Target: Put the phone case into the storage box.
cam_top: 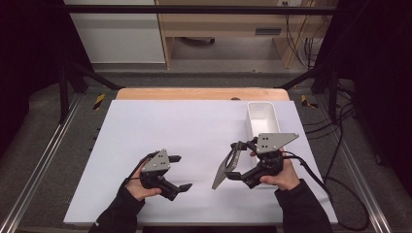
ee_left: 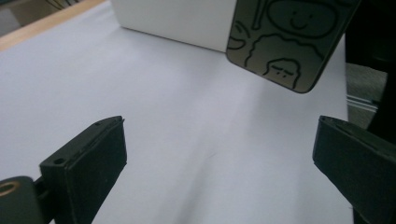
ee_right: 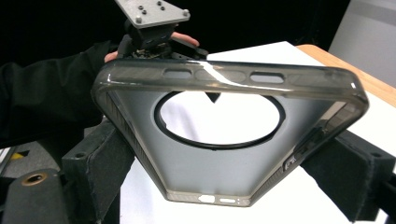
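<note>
From above, I am gripping a grey phone case [cam_top: 224, 169] in my right gripper [cam_top: 236, 164], lifted clear of the white table [cam_top: 170, 131] near the white bin [cam_top: 263, 119]; my left gripper [cam_top: 179, 172] is hanging wide apart beside it. Along my left gripper, the case's doodled back [ee_left: 285, 37] is hovering ahead. Along my right gripper, the jaws are pinching the case's sides [ee_right: 224, 140].

One phone case [cam_top: 222, 170], one white bin [cam_top: 263, 120]

White bin [cam_top: 263, 120] on white table [cam_top: 160, 141]
</note>
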A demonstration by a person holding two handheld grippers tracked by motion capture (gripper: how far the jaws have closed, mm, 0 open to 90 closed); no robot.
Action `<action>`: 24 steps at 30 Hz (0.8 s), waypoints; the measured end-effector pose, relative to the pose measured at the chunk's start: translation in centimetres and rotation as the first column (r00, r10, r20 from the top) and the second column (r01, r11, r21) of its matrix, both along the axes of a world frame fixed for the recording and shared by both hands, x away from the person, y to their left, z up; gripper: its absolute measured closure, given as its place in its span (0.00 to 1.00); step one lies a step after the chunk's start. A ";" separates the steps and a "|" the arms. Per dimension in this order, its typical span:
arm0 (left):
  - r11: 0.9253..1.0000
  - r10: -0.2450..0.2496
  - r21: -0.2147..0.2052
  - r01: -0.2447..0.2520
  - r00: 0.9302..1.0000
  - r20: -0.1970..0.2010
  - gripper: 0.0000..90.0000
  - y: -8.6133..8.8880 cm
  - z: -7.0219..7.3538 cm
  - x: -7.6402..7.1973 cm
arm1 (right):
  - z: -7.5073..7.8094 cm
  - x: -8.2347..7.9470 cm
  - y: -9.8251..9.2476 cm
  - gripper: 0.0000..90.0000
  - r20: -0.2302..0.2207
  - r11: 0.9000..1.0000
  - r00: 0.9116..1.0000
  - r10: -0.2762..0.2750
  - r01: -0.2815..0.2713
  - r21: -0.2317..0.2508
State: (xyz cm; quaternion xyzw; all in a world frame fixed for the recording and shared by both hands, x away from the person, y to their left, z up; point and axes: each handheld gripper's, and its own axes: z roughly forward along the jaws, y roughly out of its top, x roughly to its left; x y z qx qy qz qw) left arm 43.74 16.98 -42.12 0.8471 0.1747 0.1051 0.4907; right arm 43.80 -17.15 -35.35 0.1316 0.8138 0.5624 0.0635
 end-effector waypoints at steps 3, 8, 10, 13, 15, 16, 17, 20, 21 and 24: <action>0.999 0.046 -0.023 -0.046 0.999 0.004 0.03 0.9 -0.3 -0.1 | 0.2 0.0 -0.2 0.14 0.001 1.000 1.000 -0.025 0.025 0.005; 0.992 0.117 -0.046 -0.117 0.993 -0.012 0.04 2.6 -1.0 -0.1 | 0.6 0.2 -0.6 0.14 -0.001 0.998 0.998 -0.065 0.065 0.015; 0.989 0.134 -0.057 -0.135 0.991 -0.021 0.04 3.1 -1.3 -0.1 | 0.7 0.2 -0.8 0.14 -0.001 0.997 0.997 -0.081 0.081 0.019; 0.983 0.167 -0.070 -0.169 0.986 -0.025 0.04 3.8 -1.6 -0.1 | 0.9 0.4 -0.9 0.14 -0.002 0.994 0.994 -0.110 0.110 0.025; 0.978 0.191 -0.078 -0.192 0.981 -0.026 0.04 4.3 -1.8 -0.1 | 1.1 0.4 -1.1 0.14 -0.002 0.991 0.991 -0.133 0.133 0.033; 0.976 0.202 -0.081 -0.203 0.979 -0.027 0.04 4.5 -1.9 -0.1 | 1.2 0.5 -1.2 0.14 -0.001 0.989 0.990 -0.142 0.142 0.034; 0.974 0.209 -0.083 -0.211 0.978 -0.027 0.03 4.7 -2.0 -0.1 | 1.3 0.5 -1.2 0.14 -0.001 0.988 0.988 -0.153 0.153 0.037; 0.965 0.244 -0.088 -0.246 0.969 -0.029 0.03 5.3 -2.1 0.0 | 1.6 0.5 -1.4 0.14 0.003 0.983 0.984 -0.180 0.180 0.040; 0.963 0.251 -0.094 -0.253 0.968 -0.031 0.03 5.5 -2.2 0.0 | 1.7 0.5 -1.4 0.14 0.004 0.982 0.982 -0.186 0.186 0.043; 0.957 0.271 -0.098 -0.274 0.962 -0.036 0.03 6.1 -2.4 0.0 | 1.9 0.6 -1.6 0.14 0.007 0.975 0.976 -0.218 0.217 0.053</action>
